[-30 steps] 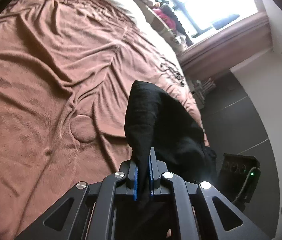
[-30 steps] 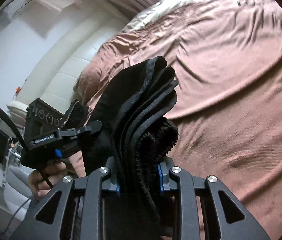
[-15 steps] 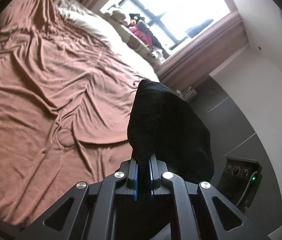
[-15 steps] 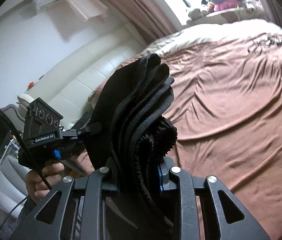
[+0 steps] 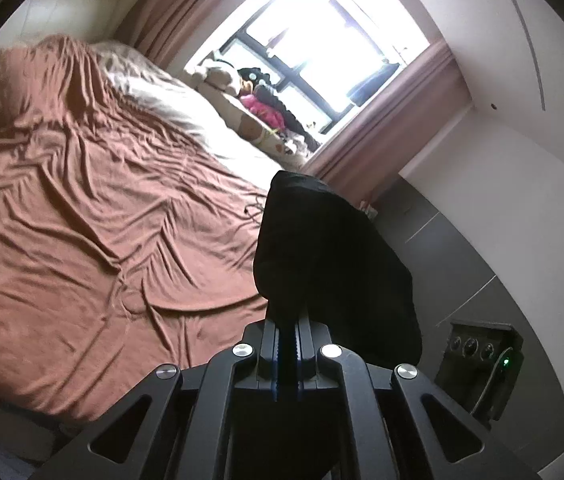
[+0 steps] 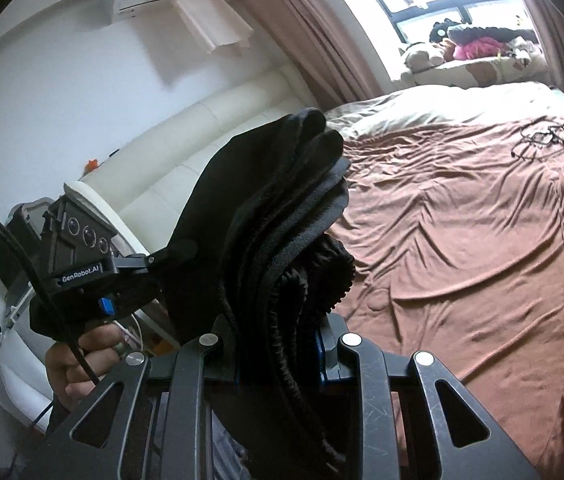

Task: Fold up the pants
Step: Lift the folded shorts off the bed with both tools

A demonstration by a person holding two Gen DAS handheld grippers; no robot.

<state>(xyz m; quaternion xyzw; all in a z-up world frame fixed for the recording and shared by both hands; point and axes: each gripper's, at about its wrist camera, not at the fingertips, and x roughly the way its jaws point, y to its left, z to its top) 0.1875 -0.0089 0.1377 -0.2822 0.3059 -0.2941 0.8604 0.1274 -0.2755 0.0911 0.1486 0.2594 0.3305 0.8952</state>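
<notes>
The only writing you can read is "GenRobot.AI", white on the black body of your left gripper (image 6: 150,258) as the right wrist view shows it; your left hand (image 6: 78,356) holds its handle below. The black box with three round dials (image 5: 478,360) near the floor carries no legible label. On the far side of the brown bedspread (image 5: 82,220) lies a dark tangle (image 6: 542,138), too small to identify. The toys on the windowsill (image 6: 466,46) are washed out by daylight.

The black pants (image 5: 322,256) hang between your two tools, lifted clear of the bed; their lower length is cut off below both views. In the left wrist view the jaws are pinched nearly together on a thin edge of the cloth. Your right gripper (image 6: 280,354) is clamped on a thick stack of folds, the elastic waistband (image 6: 322,276) bulging just past its fingers.
</notes>
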